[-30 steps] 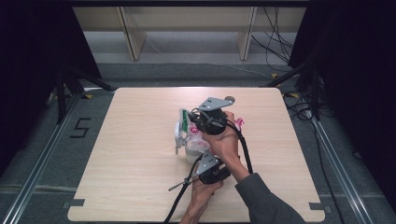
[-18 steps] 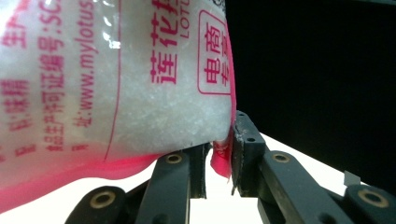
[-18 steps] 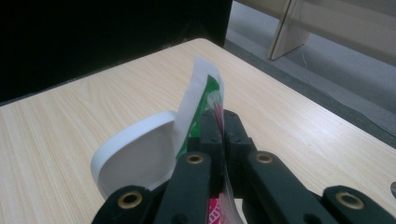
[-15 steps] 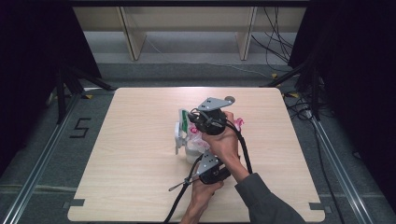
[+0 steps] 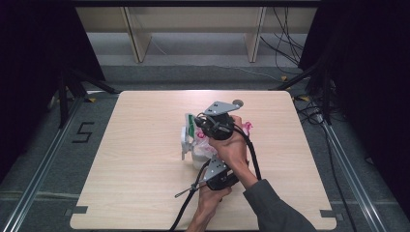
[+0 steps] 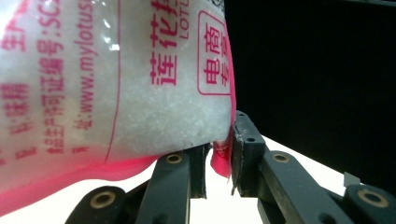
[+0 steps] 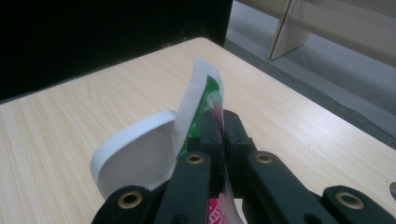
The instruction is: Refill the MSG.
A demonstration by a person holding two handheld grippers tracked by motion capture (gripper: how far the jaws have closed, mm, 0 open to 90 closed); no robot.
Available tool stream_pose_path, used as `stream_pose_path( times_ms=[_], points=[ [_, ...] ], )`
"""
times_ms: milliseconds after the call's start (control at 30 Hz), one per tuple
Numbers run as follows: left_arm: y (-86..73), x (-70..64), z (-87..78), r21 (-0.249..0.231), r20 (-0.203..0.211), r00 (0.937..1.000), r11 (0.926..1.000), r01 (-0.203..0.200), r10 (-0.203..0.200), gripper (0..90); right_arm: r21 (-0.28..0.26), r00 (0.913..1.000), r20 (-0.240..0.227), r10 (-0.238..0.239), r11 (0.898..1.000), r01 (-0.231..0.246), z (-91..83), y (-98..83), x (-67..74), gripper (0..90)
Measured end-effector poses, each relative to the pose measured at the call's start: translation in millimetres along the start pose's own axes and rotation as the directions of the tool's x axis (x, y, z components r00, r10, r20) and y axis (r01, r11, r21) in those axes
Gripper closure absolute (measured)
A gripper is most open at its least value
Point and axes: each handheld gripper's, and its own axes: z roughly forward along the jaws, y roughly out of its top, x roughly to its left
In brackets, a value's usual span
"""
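Left tool [image 6: 218, 161] pinching pink bag [image 6: 116, 79] bottom corner, bag above

Recording lab: black curtains [image 5: 34, 58], floor rails [image 5: 43, 164], cables [image 5: 285, 29].

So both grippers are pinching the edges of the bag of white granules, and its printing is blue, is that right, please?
Nearly: the printing is pink-red, not blue, as the left gripper view shows. The rest holds: the left gripper pinches one edge of the bag of white granules, and the right gripper is shut on another edge.
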Motion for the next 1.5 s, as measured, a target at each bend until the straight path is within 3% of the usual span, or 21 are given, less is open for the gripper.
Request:
stream_pose_path(
  times_ms=[33,100,167,367,667,767,867,1033,1100,1133,1200,1300,1333,1400,1500],
  points=[
    [0.3,0.3,0.0,-0.002,0.001,1.0,1.0,0.001,-0.001,77.5,0.013,0.9994,-0.003,0.034,0.999,-0.034,-0.8,-0.1,2.3,89.9],
    [0.2,1.0,1.0,-0.017,0.01,0.9999,0.9998,0.004,-0.004,77.5,-0.01,0.9996,0.009,0.028,1.0,-0.028,-0.4,0.3,0.7,89.9],
    [-0.3,0.8,1.4,-0.02,0.015,0.9999,0.9998,0.004,-0.003,77.5,0.012,0.9999,0.003,0.016,1.0,-0.016,0.4,-0.2,1.2,89.9],
    [0.3,0.1,0.1,-0.006,0.005,1.0,1.0,-0.001,0.001,77.5,0.007,0.9999,0.007,0.015,1.0,-0.015,1.2,-0.4,1.8,89.8],
    [0.4,0.7,0.9,-0.021,0.016,0.9999,0.9998,-0.001,0.001,77.6,-0.007,0.9996,0.008,0.028,1.0,-0.028,-0.2,0.3,0.6,89.9],
    [-0.2,0.1,1.1,-0.021,0.015,0.9999,0.9998,0.0,0.001,77.6,0.014,0.9999,-0.001,0.017,1.0,-0.017,-0.2,0.1,1.2,89.9],
    [0.0,0.4,0.9,-0.021,0.017,0.9999,0.9998,-0.001,0.002,77.6,-0.012,0.9995,0.007,0.031,0.999,-0.031,-0.5,0.2,0.5,89.9],
    [0.1,0.3,1.1,-0.022,0.017,0.9999,0.9997,0.0,0.001,77.6,0.011,0.9996,0.0,0.027,1.0,-0.027,-0.8,0.4,1.6,89.8],
    [-0.1,0.0,1.0,-0.023,0.017,0.9998,0.9997,-0.001,0.001,77.6,0.011,0.9997,-0.003,0.025,1.0,-0.025,-0.8,0.4,2.2,89.8],
    [-0.2,0.2,1.1,-0.023,0.017,0.9998,0.9997,-0.004,0.004,77.6,0.009,1.0,0.002,0.002,1.0,-0.002,-0.7,0.7,0.8,89.8],
    [0.9,-0.2,-0.4,0.001,-0.003,1.0,1.0,-0.005,0.005,77.6,0.004,0.9997,0.0,0.026,1.0,-0.026,-0.9,0.5,1.1,89.9],
    [-0.1,-0.1,1.8,-0.025,0.018,0.9998,0.9997,0.0,0.0,77.6,0.01,0.9996,0.002,0.028,1.0,-0.028,-0.4,0.0,3.6,89.8],
    [0.0,0.0,1.9,-0.027,0.018,0.9998,0.9996,-0.001,0.001,77.6,0.01,1.0,0.003,0.008,1.0,-0.008,0.4,0.1,2.7,89.9],
    [1.3,-0.3,0.4,-0.005,-0.003,1.0,1.0,-0.004,0.004,77.6,0.003,0.9998,0.006,0.017,1.0,-0.017,-0.1,0.8,2.8,89.9],
    [1.0,-0.7,0.7,-0.001,-0.003,1.0,1.0,-0.005,0.005,77.6,0.001,0.9997,0.004,0.025,1.0,-0.025,-0.8,0.5,3.4,89.9]
  ],
)
